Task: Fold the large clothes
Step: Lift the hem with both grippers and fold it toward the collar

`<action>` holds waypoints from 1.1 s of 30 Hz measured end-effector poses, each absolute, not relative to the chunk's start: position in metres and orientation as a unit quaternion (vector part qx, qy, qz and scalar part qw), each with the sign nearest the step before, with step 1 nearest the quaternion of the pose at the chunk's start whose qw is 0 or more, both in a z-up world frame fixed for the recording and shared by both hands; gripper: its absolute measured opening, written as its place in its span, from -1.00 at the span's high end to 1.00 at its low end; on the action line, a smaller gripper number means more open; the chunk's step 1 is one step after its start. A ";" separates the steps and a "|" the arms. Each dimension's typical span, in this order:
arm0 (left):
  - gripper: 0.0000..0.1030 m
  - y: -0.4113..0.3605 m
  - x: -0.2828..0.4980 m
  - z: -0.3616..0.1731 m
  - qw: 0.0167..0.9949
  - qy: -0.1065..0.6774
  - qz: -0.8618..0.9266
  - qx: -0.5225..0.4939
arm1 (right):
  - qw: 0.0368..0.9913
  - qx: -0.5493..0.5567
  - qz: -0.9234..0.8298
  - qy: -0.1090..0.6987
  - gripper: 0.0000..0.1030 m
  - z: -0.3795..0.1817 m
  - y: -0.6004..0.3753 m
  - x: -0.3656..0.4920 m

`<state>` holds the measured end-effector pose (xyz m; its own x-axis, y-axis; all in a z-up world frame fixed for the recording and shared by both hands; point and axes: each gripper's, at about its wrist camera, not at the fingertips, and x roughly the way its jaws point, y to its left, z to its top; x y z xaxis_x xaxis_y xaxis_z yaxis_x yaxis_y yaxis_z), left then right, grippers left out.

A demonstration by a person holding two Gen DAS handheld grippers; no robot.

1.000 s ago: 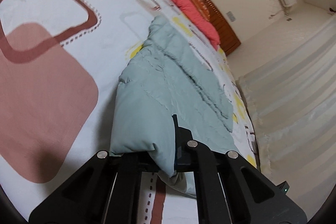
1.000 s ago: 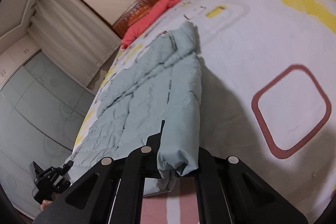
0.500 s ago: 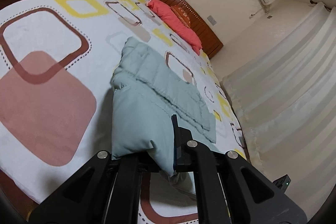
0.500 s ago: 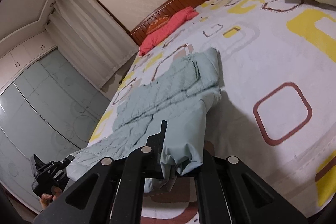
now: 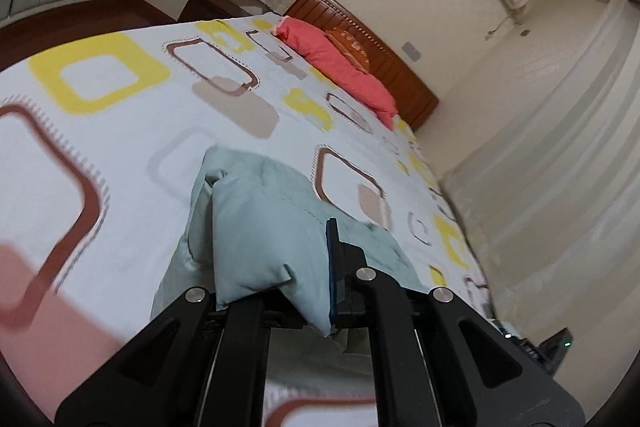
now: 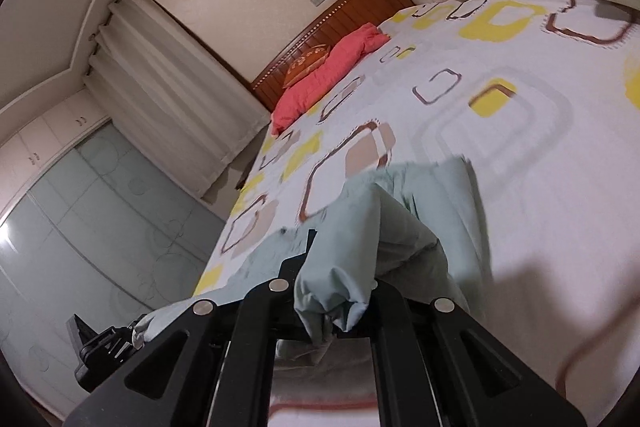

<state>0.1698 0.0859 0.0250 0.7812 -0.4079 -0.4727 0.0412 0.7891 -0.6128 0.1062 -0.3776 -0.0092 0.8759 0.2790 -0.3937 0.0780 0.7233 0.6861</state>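
My left gripper (image 5: 280, 279) is pinched on a padded corner of the pale green quilted jacket (image 5: 260, 227). My right gripper (image 6: 340, 287) is clamped on another bunched fold of the same jacket (image 6: 360, 239). The jacket hangs up off the white bedsheet with yellow and brown square patterns (image 5: 120, 147), near edge raised, far part resting on the sheet. Coral-red pillow (image 5: 336, 67) lies far, against the brown wooden headboard (image 6: 344, 19).

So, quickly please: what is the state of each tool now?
Left tool: closed, holding a corner of the pale green jacket.
Right tool: closed, holding bunched fabric of the same jacket.
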 end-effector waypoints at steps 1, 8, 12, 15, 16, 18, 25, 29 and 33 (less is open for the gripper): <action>0.89 0.083 0.184 0.024 0.897 0.307 -0.119 -0.294 | 0.896 0.366 0.053 0.245 0.92 -0.010 -0.378 0.123; 0.89 0.058 0.283 -0.008 0.903 0.340 -0.082 -0.249 | 0.887 0.362 0.028 0.285 0.92 -0.039 -0.381 0.208; 0.89 0.051 0.321 -0.038 0.899 0.367 -0.063 -0.230 | 0.874 0.363 0.012 0.322 0.92 -0.070 -0.385 0.252; 0.89 0.046 0.341 -0.056 0.897 0.380 -0.055 -0.219 | 0.870 0.358 0.002 0.339 0.92 -0.087 -0.387 0.271; 0.89 0.045 0.346 -0.060 0.897 0.383 -0.054 -0.215 | 0.869 0.356 -0.001 0.345 0.92 -0.094 -0.387 0.276; 0.88 0.039 0.354 -0.070 0.897 0.390 -0.050 -0.202 | 0.865 0.357 -0.005 0.354 0.92 -0.103 -0.387 0.283; 0.78 0.036 0.363 -0.085 0.894 0.402 -0.050 -0.192 | 0.860 0.362 -0.003 0.359 0.78 -0.114 -0.388 0.286; -0.21 0.045 0.352 -0.073 0.895 0.385 -0.057 -0.217 | 0.867 0.360 -0.003 0.344 -0.22 -0.102 -0.388 0.278; -0.35 0.053 0.333 -0.057 0.895 0.374 -0.061 -0.236 | 0.878 0.349 0.001 0.329 -0.26 -0.085 -0.382 0.263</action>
